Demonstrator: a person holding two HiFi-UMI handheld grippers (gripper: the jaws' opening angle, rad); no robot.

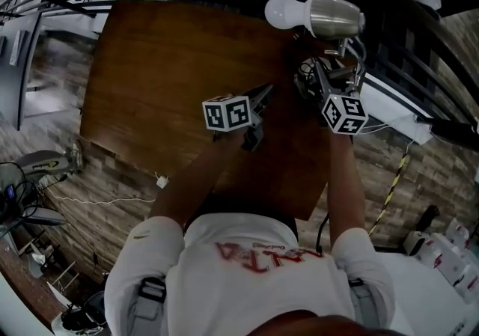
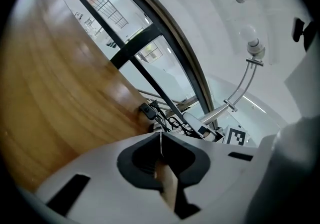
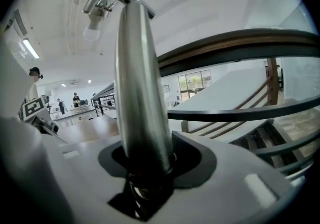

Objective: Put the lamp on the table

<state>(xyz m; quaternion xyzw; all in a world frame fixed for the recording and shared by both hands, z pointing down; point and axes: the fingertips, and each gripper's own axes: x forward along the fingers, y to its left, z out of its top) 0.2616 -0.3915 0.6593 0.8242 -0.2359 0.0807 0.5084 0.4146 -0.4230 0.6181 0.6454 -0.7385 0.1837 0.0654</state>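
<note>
- The lamp (image 1: 322, 16) is up at the far right corner of the table (image 1: 172, 72), its white bulb (image 1: 284, 11) pointing left from a brushed metal head.
- In the right gripper view its polished metal stem (image 3: 140, 93) rises straight out of the jaws, with the bulb (image 3: 92, 32) high above on a bent arm.
- I cannot tell whether the lamp's foot rests on the table.
- The right tongs (image 1: 329, 80) hold the lamp: the jaws stand fairly wide and clamp the stem on both sides (image 3: 145, 168).
- The left tongs (image 1: 260, 99) hang over the middle of the table, well left of the lamp; their jaws are pressed together with nothing in them (image 2: 161, 143).
- From the left gripper view the lamp (image 2: 245, 81) shows beyond the table's far edge (image 2: 55, 93), in front of a dark railing (image 2: 165, 43).
</note>
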